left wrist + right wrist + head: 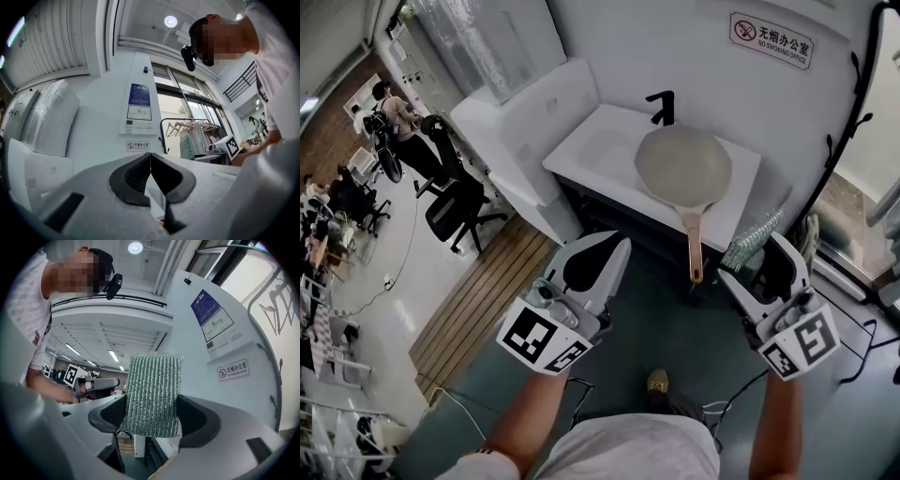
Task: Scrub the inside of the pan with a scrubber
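**Nearly at the sink, with scrubber ready**

Looks steeply down on a white sink counter (581, 150) set against a wall, with a black tap (662, 105) at the back. Finds the pan (684, 165) resting on top of it, inside facing up. Has its copper-coloured handle (695, 246) jutting over the front edge toward the viewer, probably placed so for an easy steadying grab.

Shows the right gripper (766, 255) pinching a green mesh scrubber (751, 240) between its pads. Leaves most of the mesh standing proud of the jaws, apparently to keep a free face for rubbing. Shows the left gripper (613, 246) fully closed on nothing, so free to take the handle.

Places both tools short of the counter, well apart from the pan, pointing roughly level. Suggests scrubbing not yet begun; calls next for reaching in over the pan.
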{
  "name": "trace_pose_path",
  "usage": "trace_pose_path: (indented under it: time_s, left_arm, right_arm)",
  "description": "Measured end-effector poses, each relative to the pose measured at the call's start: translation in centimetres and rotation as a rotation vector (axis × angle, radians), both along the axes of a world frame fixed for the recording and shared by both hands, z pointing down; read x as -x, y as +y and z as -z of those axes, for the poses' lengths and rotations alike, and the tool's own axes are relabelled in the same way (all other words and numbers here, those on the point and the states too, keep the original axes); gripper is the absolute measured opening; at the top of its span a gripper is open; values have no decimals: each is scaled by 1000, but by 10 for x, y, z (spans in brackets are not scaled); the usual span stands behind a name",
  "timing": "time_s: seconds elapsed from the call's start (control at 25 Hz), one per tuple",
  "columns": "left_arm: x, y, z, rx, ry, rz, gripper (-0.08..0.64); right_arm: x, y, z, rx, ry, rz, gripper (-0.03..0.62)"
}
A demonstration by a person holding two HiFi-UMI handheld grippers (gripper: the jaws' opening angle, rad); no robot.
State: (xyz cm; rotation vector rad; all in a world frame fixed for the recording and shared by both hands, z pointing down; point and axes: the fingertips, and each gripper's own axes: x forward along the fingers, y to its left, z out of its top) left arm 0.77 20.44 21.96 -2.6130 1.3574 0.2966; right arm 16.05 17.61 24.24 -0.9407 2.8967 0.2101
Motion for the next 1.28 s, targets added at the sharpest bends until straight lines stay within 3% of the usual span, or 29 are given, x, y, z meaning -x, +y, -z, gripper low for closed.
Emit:
trace_pose_path:
  time_s: [0.6, 1.28]
  left_arm:
    - [5, -95, -8, 16, 19, 25, 15]
    - [64, -220, -11, 6, 19, -76, 16]
  right_arm:
    - [8, -88, -4, 12, 37, 6, 345]
    - [67, -191, -6, 23, 76, -110, 345]
